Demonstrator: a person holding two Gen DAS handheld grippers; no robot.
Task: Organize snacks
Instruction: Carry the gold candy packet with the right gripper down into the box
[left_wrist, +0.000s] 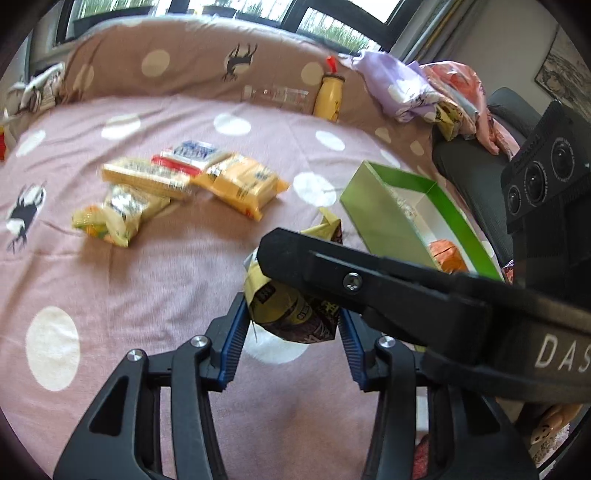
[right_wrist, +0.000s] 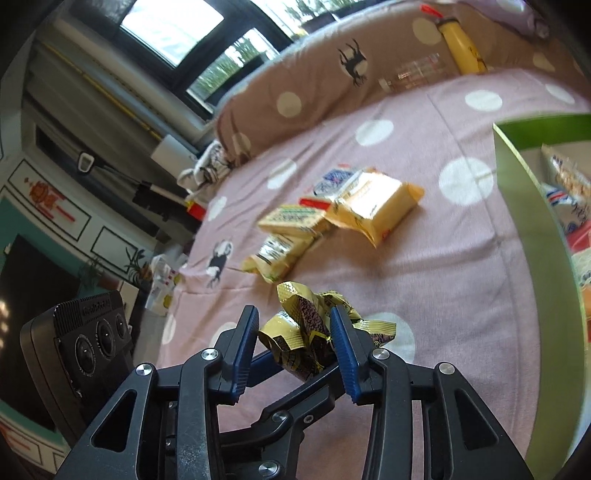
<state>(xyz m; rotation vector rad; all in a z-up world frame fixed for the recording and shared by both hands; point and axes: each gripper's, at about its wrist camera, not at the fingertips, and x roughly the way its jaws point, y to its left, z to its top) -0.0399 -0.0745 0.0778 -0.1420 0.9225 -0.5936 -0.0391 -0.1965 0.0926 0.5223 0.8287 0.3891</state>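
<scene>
A crumpled gold-and-dark snack packet (left_wrist: 291, 310) (right_wrist: 310, 325) hangs above the pink dotted bedspread between both grippers. My left gripper (left_wrist: 291, 325) has its blue pads on either side of the packet's lower end. My right gripper (right_wrist: 295, 332) is shut on the same packet; its black finger (left_wrist: 369, 280) crosses the left wrist view. A green box (left_wrist: 384, 214) (right_wrist: 532, 229) with packets inside lies to the right. Several yellow snack packets (left_wrist: 236, 181) (right_wrist: 369, 206) lie in a pile further off.
A yellow bottle (left_wrist: 328, 98) and a clear bottle (left_wrist: 277, 96) lean on the brown dotted bolster (left_wrist: 166, 66). Crumpled lilac and pink cloth (left_wrist: 406, 85) lies at the right. A dark chair (left_wrist: 476, 173) stands behind the box.
</scene>
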